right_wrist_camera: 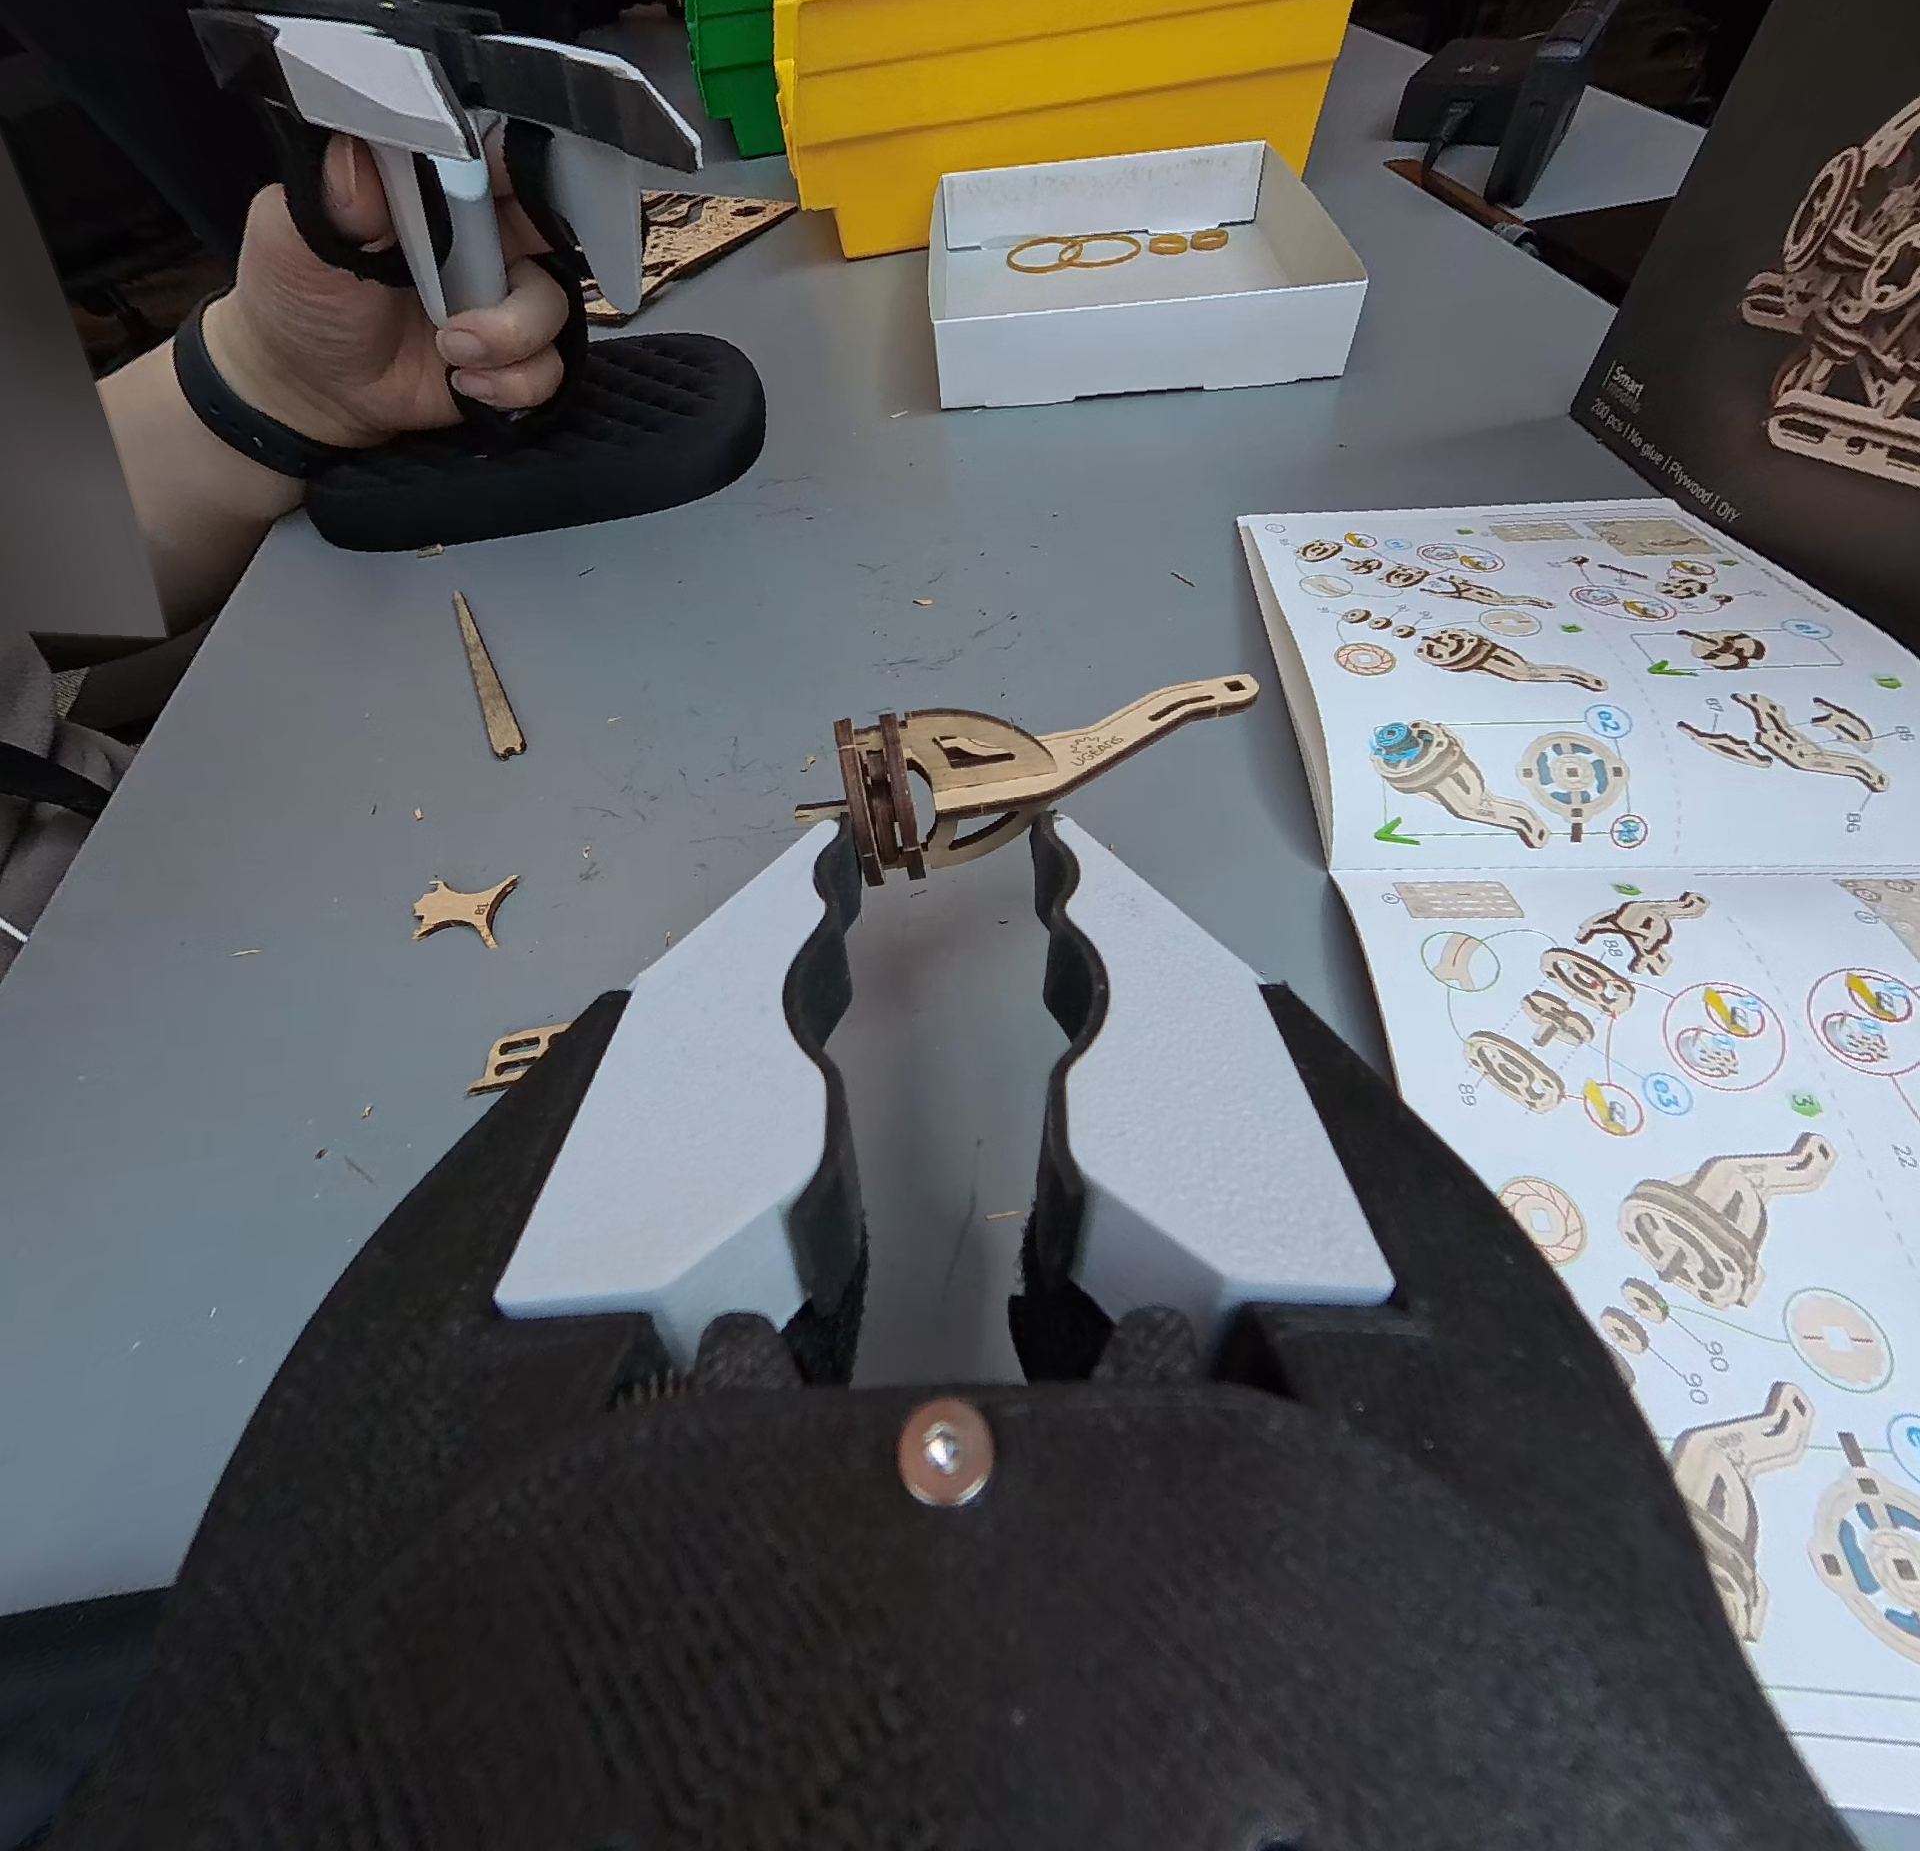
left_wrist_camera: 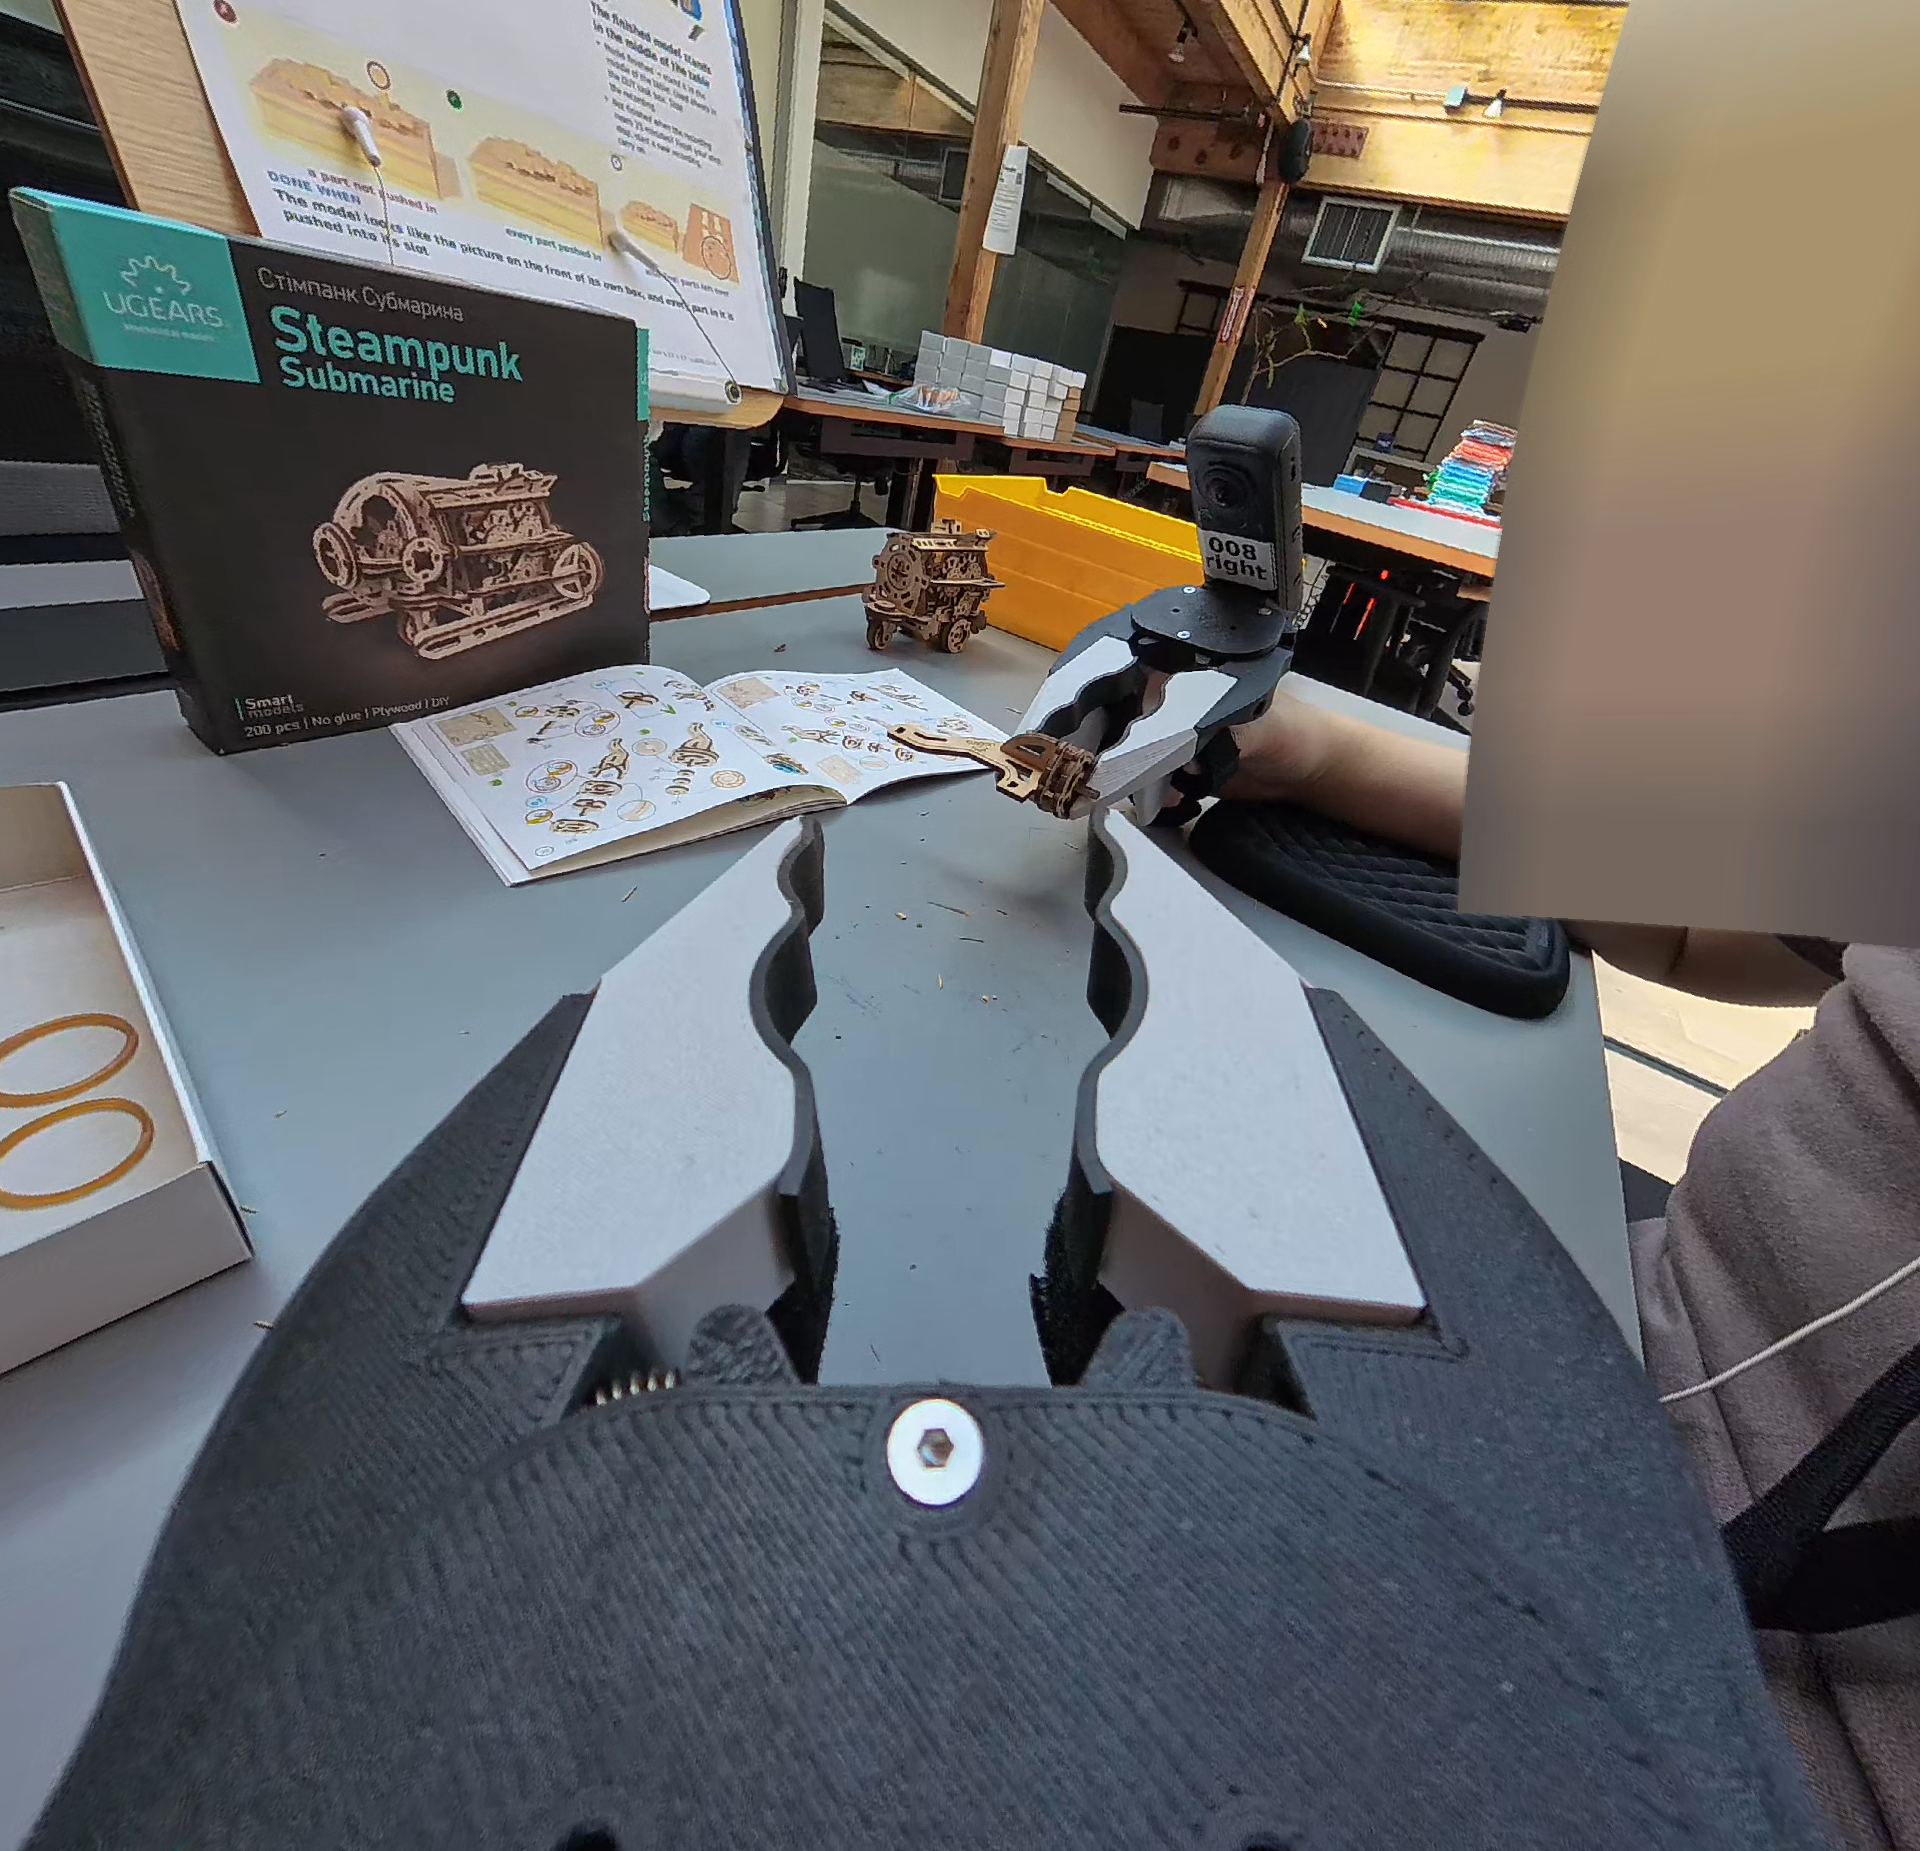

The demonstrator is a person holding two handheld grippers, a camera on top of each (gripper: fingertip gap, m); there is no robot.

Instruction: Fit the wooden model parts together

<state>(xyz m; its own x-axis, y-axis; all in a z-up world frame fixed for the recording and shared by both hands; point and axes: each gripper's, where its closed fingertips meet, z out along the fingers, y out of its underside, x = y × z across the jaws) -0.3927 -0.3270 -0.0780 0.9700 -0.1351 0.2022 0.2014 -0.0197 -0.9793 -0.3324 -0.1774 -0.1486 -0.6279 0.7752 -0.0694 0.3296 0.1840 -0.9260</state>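
My right gripper (right_wrist_camera: 940,837) is shut on a small wooden sub-assembly (right_wrist_camera: 935,788): dark stacked discs on a pale curved piece with a long slotted handle that points right. It holds the part just above the grey table (right_wrist_camera: 675,606). In the left wrist view the right gripper (left_wrist_camera: 1065,778) shows with the part (left_wrist_camera: 997,752) by the booklet's edge. My left gripper (left_wrist_camera: 956,833) is open and empty above the table; it also shows in the right wrist view (right_wrist_camera: 665,128) at the upper left. A partly built wooden model (left_wrist_camera: 930,586) stands at the back.
The kit box (left_wrist_camera: 364,492) and an open instruction booklet (right_wrist_camera: 1610,866) lie nearby. A white tray (right_wrist_camera: 1143,357) holds rubber bands. Yellow bin (right_wrist_camera: 1060,66) stands behind it. A wooden sliver (right_wrist_camera: 488,679), a star-shaped offcut (right_wrist_camera: 462,908) and chips lie on the table. The gap from one gripper's tips to the other's is roughly 20 centimetres.
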